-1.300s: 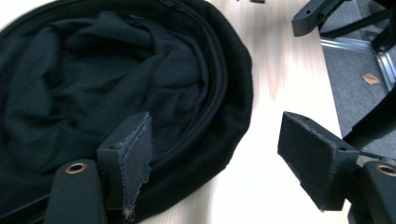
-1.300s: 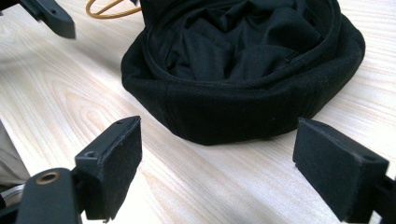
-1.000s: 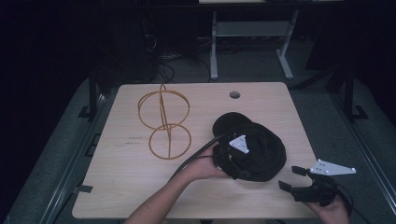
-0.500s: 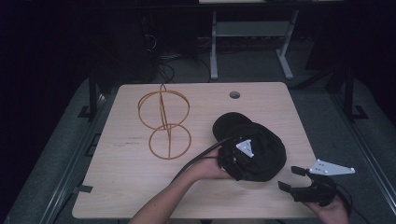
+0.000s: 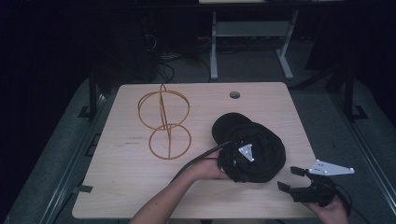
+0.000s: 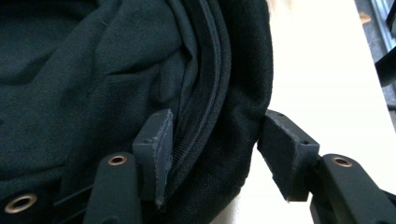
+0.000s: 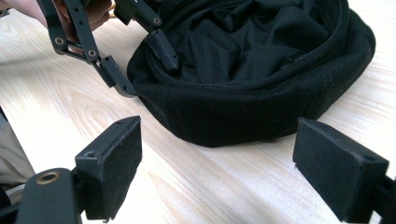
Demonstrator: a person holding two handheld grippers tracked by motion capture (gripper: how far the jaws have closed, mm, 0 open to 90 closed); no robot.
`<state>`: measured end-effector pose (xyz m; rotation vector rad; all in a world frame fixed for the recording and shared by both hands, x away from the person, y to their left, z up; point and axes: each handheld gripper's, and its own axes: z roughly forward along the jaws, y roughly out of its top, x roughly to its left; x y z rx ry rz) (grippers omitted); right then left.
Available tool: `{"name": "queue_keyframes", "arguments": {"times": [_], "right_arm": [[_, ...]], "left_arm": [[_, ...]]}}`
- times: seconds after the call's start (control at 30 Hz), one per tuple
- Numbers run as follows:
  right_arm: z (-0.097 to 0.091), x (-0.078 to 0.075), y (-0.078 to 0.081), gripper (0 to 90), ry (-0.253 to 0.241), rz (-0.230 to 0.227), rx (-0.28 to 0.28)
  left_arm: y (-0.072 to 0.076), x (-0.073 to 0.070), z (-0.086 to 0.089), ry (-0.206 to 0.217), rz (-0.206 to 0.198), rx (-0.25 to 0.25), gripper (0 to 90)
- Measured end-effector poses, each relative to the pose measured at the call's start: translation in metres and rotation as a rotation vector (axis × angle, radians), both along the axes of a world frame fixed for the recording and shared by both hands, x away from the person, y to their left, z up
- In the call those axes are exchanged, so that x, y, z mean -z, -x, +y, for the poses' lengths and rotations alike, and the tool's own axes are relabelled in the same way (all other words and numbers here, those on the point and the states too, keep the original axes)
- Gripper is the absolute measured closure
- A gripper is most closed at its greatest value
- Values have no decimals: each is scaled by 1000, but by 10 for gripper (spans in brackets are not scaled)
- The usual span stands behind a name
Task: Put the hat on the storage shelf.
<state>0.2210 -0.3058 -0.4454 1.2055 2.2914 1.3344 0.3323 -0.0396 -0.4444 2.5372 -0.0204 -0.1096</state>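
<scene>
The left gripper [image 5: 229, 161] straddles the near rim of a black cap [image 5: 261, 151], one jaw inside the opening against the lining, the other outside and just clear of the cloth, so it is parted and not yet clamped; the right gripper [image 5: 293, 178] hovers at the desk's [image 5: 126, 186] near right corner, jaws spread wide and holding nothing, the cap just ahead of it; a gold wire frame [image 5: 164, 122] stands well apart to the left.
</scene>
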Motion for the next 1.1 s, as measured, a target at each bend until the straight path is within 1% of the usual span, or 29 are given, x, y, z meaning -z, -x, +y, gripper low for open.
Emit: {"name": "queue_keyframes", "arguments": {"times": [0.07, 0.17, 0.23, 0.37, 0.4, 0.47, 0.5, 0.57, 0.67, 0.73, 0.8, 0.93, 1.03, 1.1], "right_arm": [[1, 0, 0, 153, 2, -1, -4], [2, 0, 0, 155, 4, -1, -7], [2, 1, 0, 155, 3, 1, -9], [3, 1, 0, 155, 5, -1, -13], [4, 1, -1, 155, 6, -1, -14], [4, 1, -1, 155, 6, -1, -15], [4, 1, -1, 155, 8, 1, -16], [4, 1, 0, 155, 9, 5, -14], [4, 1, 0, 155, 5, 6, -12], [4, 2, 0, 155, 5, 5, -13], [4, 2, 0, 155, 6, 7, -13], [6, 3, -1, 155, 7, 7, -13], [6, 3, 0, 155, 6, 8, -10], [6, 3, 0, 155, 5, 6, -6]], "left_arm": [[0, 2, 0, -12, -14, 7, 497], [0, 4, -1, -29, -24, 17, 534], [-1, 6, -3, -37, -16, 11, 545], [-1, 6, -4, -47, -27, 11, 566], [-1, 6, -4, -48, -24, 4, 577], [-2, 6, -4, -50, 2, -30, 597], [-2, 6, -4, -50, 12, -38, 606], [-2, 6, -3, -47, 15, -42, 633], [-1, 5, -3, -48, 12, -40, 674], [1, 5, -4, -51, 9, -35, 682], [1, 5, -4, -49, 28, -38, 696], [3, 2, -5, -30, 14, -20, 750], [6, -3, -5, -24, -4, -13, 769], [6, -6, -4, -12, -1, -9, 779]]}}
